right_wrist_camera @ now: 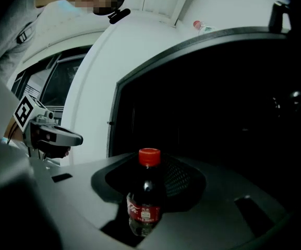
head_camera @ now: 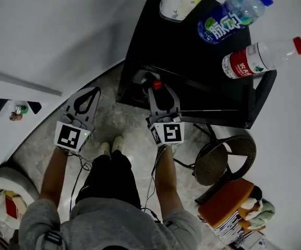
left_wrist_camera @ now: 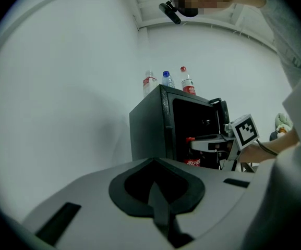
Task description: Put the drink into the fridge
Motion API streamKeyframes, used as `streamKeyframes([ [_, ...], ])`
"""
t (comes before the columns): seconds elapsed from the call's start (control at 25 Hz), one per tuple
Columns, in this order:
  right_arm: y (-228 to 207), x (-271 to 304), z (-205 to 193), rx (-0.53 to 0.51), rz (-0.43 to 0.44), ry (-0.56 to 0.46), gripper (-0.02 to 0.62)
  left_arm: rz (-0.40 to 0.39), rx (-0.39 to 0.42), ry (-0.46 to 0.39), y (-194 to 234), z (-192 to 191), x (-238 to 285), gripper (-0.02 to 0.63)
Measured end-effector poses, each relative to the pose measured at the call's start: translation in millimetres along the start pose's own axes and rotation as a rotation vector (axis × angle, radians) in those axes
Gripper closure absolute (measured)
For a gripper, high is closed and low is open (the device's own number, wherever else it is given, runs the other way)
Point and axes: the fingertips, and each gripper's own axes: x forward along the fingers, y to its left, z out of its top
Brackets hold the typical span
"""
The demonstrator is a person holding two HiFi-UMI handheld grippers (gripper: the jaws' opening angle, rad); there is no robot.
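cola bottle pinched in right gripper at open fridge mouth; left gripper pressed together.

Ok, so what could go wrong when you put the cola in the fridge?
1. Only the right gripper pinches the cola bottle, so a knock on the fridge frame might make it slip.
2. The three bottles on top of the fridge could topple if it gets bumped.
3. The inside looks too dark to see, so the cola might hit something hidden.
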Motion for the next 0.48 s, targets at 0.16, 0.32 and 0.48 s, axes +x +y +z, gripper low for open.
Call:
streamKeyframes([
  [0.16, -2, 17, -25, 0.015, 0.010, -0.002, 0.451, 0.014, -0.001, 0.009, 5, -21, 4, 0.601],
  [0.32, 0, 35, -41, 0.007, 0.032, -0.005, 0.451, 0.032, -0.005, 0.016, 14, -38, 6, 0.601],
  [0.48, 0, 50, -52, 0.003, 0.042, -0.013, 0.451, 0.038, 0.000, 0.008, 20, -46, 11, 0.601],
])
